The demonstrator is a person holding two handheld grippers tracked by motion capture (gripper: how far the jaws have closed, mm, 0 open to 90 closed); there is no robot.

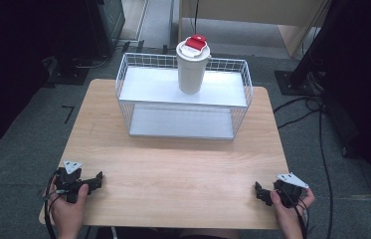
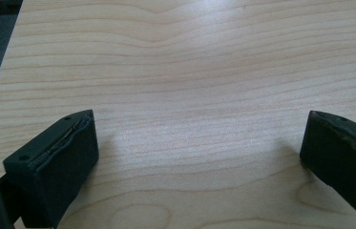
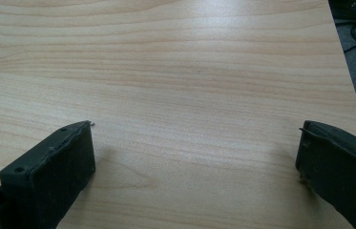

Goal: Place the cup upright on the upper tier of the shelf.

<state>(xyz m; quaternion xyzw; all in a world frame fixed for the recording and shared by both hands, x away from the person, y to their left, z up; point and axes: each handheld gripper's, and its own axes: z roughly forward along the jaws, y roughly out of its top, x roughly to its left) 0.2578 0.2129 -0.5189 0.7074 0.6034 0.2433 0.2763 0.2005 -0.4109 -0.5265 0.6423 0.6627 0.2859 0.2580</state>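
Observation:
A white cup (image 1: 192, 72) with a red and white lid (image 1: 194, 44) stands upright on the top shelf of a white wire rack (image 1: 183, 97) at the far middle of the wooden table (image 1: 173, 169). My left gripper (image 1: 96, 180) rests low at the table's near left corner, held in a hand, jaws wide apart. In the left gripper view my left gripper (image 2: 199, 143) holds nothing, with bare wood between its jaws. My right gripper (image 1: 260, 191) rests at the near right corner, also open. The right gripper view shows my right gripper (image 3: 197, 148) over bare tabletop.
The rack has a lower shelf (image 1: 180, 123) with nothing on it. Cables (image 1: 317, 114) lie on the grey floor to the right of the table. Dark equipment stands (image 1: 81, 50) sit beyond the far left corner.

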